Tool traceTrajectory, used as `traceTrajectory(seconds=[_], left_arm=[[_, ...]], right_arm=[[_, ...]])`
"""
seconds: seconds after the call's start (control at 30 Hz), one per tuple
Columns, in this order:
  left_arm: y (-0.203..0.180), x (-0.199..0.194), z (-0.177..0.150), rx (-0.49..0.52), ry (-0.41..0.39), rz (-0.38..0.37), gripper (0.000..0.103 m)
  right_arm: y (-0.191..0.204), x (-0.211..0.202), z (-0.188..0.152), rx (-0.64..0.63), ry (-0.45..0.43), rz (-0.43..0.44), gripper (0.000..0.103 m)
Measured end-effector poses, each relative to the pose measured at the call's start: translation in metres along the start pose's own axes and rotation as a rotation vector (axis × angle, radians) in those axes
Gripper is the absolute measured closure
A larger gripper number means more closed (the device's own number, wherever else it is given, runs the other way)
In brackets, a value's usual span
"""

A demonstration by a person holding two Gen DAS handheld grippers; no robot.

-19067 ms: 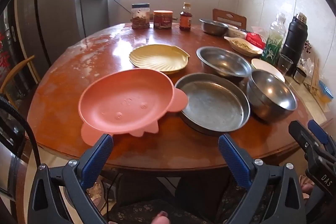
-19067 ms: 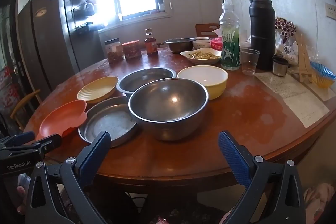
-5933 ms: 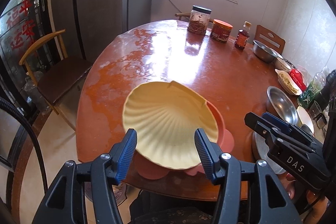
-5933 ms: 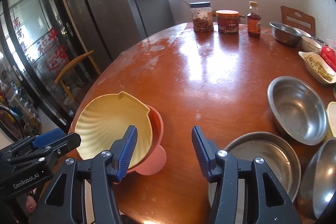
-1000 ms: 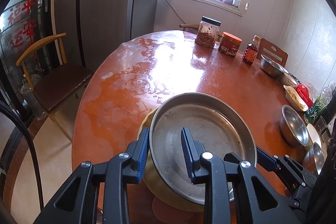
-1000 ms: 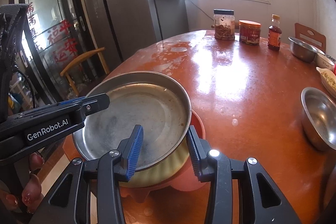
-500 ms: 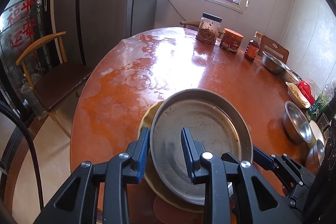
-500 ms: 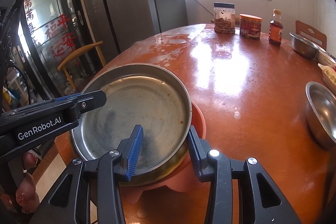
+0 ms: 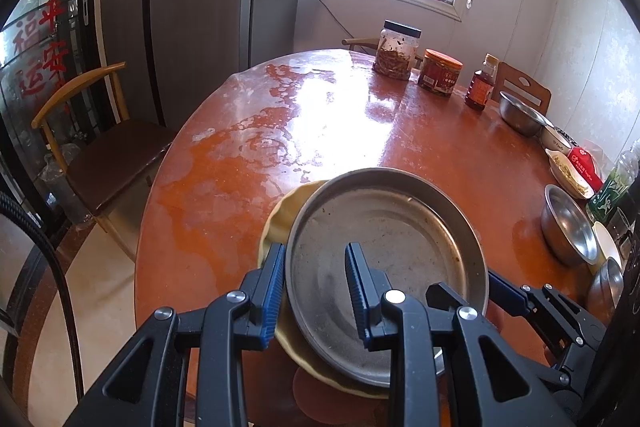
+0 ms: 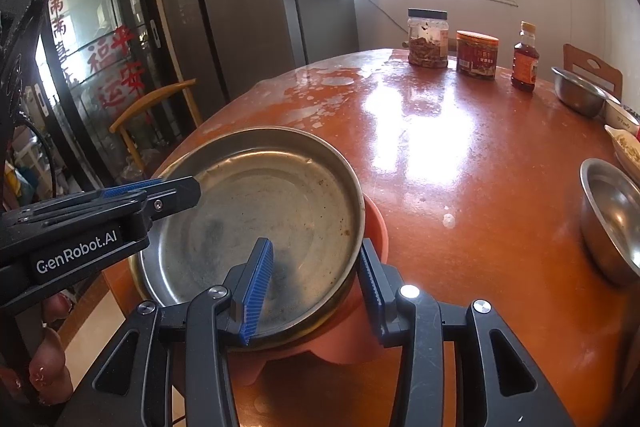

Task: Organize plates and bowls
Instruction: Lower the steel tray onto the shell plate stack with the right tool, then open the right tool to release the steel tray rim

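Two grippers straddle opposite rims of the steel pan (image 9: 386, 223): the left gripper (image 9: 316, 291) and the right gripper (image 10: 314, 279) each have fingers parted, one inside the pan, one outside. The pan sits atop the yellow plate (image 9: 280, 215), itself on the pink plate (image 10: 376, 223), near the table (image 10: 460, 155) edge.

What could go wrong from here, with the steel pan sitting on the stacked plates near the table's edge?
1. The stack sits at the table edge; the pink plate looks to overhang, so a nudge while pulling back could tip it off.
2. Both claws straddle the steel pan rim: left claw, right claw. Withdrawing unevenly might drag the pan.
3. The pan sits off-centre on the yellow plate, so later additions may wobble.
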State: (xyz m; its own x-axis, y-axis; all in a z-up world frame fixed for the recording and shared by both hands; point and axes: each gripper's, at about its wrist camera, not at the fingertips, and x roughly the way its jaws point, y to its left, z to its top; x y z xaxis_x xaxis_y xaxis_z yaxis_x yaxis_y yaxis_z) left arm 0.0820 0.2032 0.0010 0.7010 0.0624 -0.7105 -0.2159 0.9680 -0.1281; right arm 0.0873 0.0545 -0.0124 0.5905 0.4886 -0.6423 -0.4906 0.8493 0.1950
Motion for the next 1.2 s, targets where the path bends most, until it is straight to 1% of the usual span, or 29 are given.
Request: traceTrajectory(seconds=[0.53, 0.9, 1.03, 1.2], left_arm=[[0.002, 0.000, 0.000, -0.002, 0.003, 0.003, 0.072], [0.003, -0.002, -0.001, -0.007, 0.002, 0.006, 0.072], [0.003, -0.001, 0.000, -0.003, 0.007, 0.010, 0.072], [0.003, -0.001, 0.000, -0.004, 0.011, 0.011, 0.072]], right_arm=[[-0.002, -0.003, 0.003, 0.004, 0.004, 0.003, 0.059], [-0.008, -0.010, 0.004, 0.033, -0.004, 0.013, 0.058], [-0.010, -0.012, 0.005, 0.038, -0.010, 0.007, 0.054], [-0.013, -0.013, 0.006, 0.051, -0.007, 0.007, 0.053]])
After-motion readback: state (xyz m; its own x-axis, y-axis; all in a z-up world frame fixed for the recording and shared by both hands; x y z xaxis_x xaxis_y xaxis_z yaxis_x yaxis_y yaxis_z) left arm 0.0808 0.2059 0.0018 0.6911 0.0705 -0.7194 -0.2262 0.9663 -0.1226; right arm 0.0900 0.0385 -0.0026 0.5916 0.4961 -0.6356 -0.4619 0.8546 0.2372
